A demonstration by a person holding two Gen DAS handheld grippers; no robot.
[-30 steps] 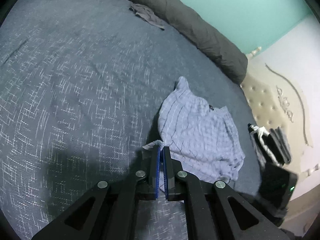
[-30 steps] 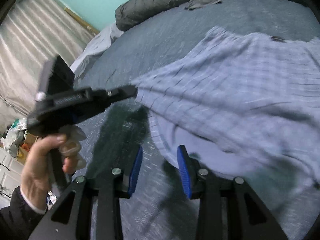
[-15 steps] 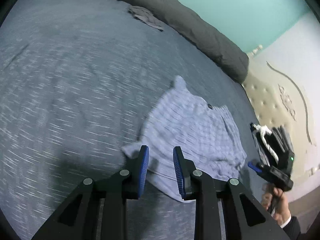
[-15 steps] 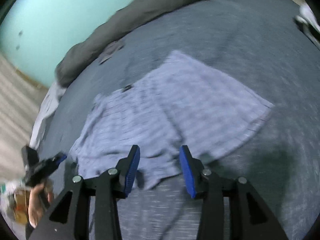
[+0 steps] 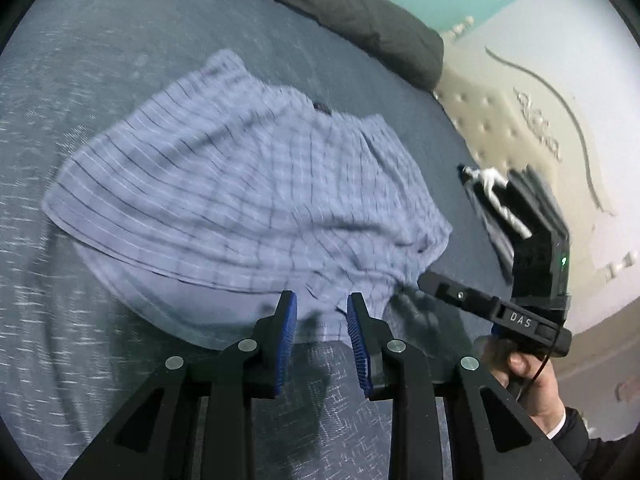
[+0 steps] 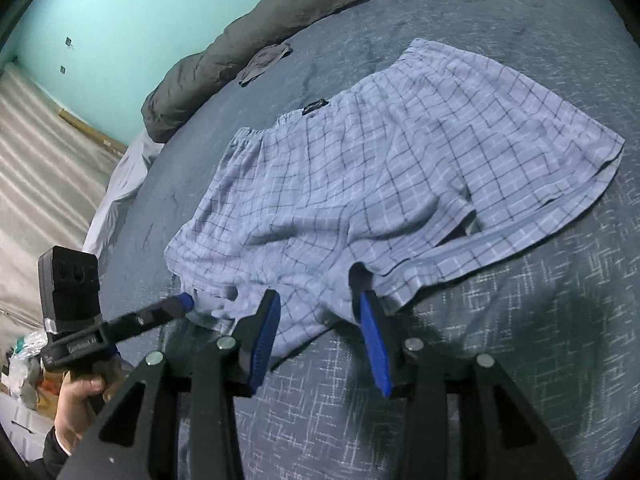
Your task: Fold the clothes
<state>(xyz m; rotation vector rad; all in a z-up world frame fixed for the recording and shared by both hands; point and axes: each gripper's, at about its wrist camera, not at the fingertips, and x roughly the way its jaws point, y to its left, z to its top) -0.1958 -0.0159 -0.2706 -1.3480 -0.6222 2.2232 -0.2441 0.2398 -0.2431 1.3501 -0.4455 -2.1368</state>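
Now a pair of light blue checked shorts (image 6: 384,176) is seen spread flat on the dark blue patterned bedcover (image 6: 520,340), waistband toward the far side and leg hems toward the cameras. A small dark label shows at the waistband.

From the left wrist view, the left gripper (image 5: 322,312) is held just above the near hem of the shorts (image 5: 248,184). Its 2 blue-padded jaws stand a narrow way apart, and no cloth is pinched between them. The right gripper (image 5: 424,280) is seen at the right of that view, held in a hand (image 5: 524,376) with a dark sleeve, its tip at the edge of the fabric.

From the right wrist view, the right gripper (image 6: 320,312) is placed over the near hem, with the cloth lying under and between its jaws. The jaws are parted and closing, and the pads are not seen pressing on the fabric. The left gripper (image 6: 186,303) is seen at the left, its blue tip touching the corner of the shorts.

A dark grey rolled duvet (image 6: 248,44) lies along the far edge of the bed, with a small grey garment (image 6: 266,60) beside it. A teal wall (image 6: 132,20) rises behind.
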